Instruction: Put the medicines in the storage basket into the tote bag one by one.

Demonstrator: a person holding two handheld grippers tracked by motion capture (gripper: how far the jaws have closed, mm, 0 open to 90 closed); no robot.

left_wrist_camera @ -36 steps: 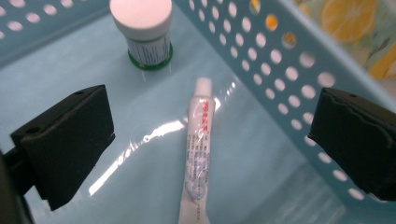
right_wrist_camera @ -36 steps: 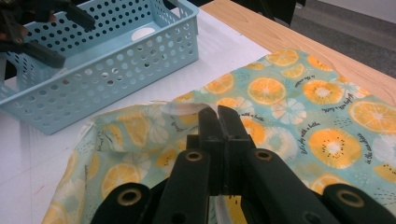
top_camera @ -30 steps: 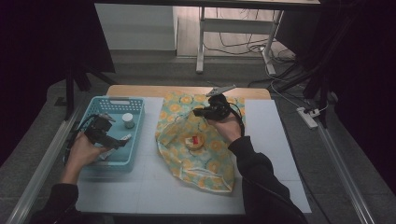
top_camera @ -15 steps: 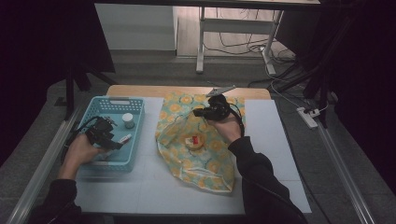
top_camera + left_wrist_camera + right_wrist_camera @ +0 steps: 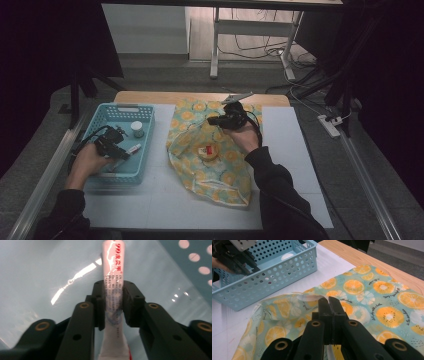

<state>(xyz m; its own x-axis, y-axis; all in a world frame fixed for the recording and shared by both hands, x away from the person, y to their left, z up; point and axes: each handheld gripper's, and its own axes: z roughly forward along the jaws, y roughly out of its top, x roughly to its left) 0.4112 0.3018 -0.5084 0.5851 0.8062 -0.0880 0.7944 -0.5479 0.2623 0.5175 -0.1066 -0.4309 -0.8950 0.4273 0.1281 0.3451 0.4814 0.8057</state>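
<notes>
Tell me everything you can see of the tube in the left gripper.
The tube is a slim, soft white squeeze tube with red lettering near its far end and fine blue print along its middle; the text is too small to read. It looks like thin plastic or foil. It lies flat on the floor of the blue basket. The left gripper has just been closing on it, and its pads now press both sides near the middle. The near end, with a red edge, runs back between the jaws.

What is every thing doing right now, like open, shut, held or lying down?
Left gripper: jaws just closed on the white tube.
White tube with red print: gripped, low in the basket.
Right gripper: shut, pinching the cloth.
Orange-print cloth: spread, edge lifted.
Blue plastic basket: upright on the table.
</notes>
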